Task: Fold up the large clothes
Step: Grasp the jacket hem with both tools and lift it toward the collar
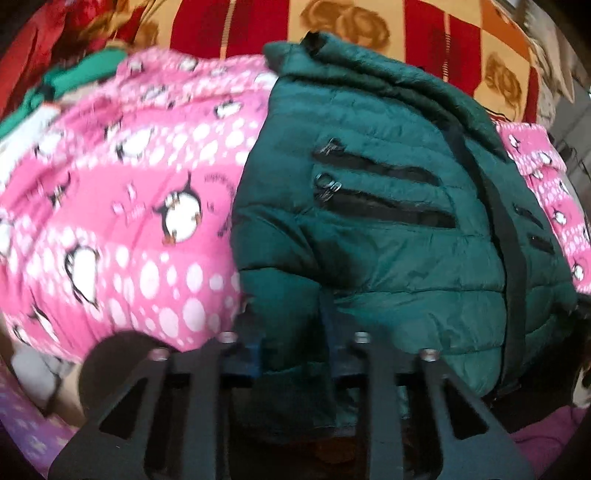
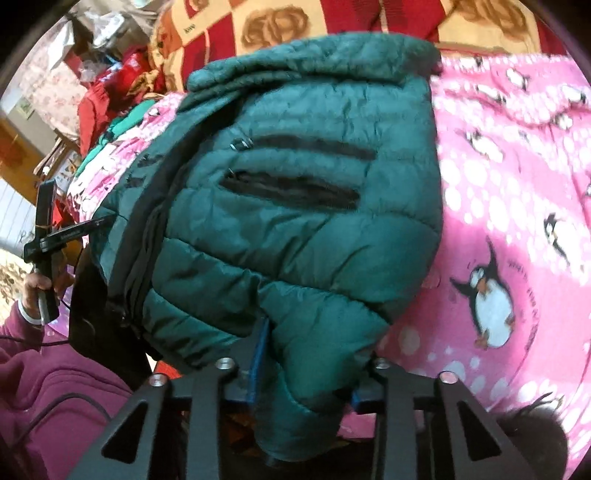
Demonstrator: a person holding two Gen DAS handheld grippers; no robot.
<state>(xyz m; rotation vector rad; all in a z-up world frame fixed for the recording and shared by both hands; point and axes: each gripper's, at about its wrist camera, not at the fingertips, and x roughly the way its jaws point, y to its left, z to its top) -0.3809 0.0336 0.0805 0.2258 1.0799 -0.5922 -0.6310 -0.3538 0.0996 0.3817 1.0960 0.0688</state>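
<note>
A dark green quilted jacket with black zip pockets lies front up on a pink penguin-print blanket. In the left wrist view my left gripper is shut on the jacket's near hem, with padded fabric bunched between its fingers. The right wrist view shows the same jacket on the pink blanket. My right gripper is shut on the other near corner of the hem, where a thick fold fills the gap between its fingers.
A red and yellow floral cover lies beyond the jacket. A green garment sits at the blanket's far left. In the right wrist view a person's hand with a maroon sleeve holds a gripper handle at the left edge.
</note>
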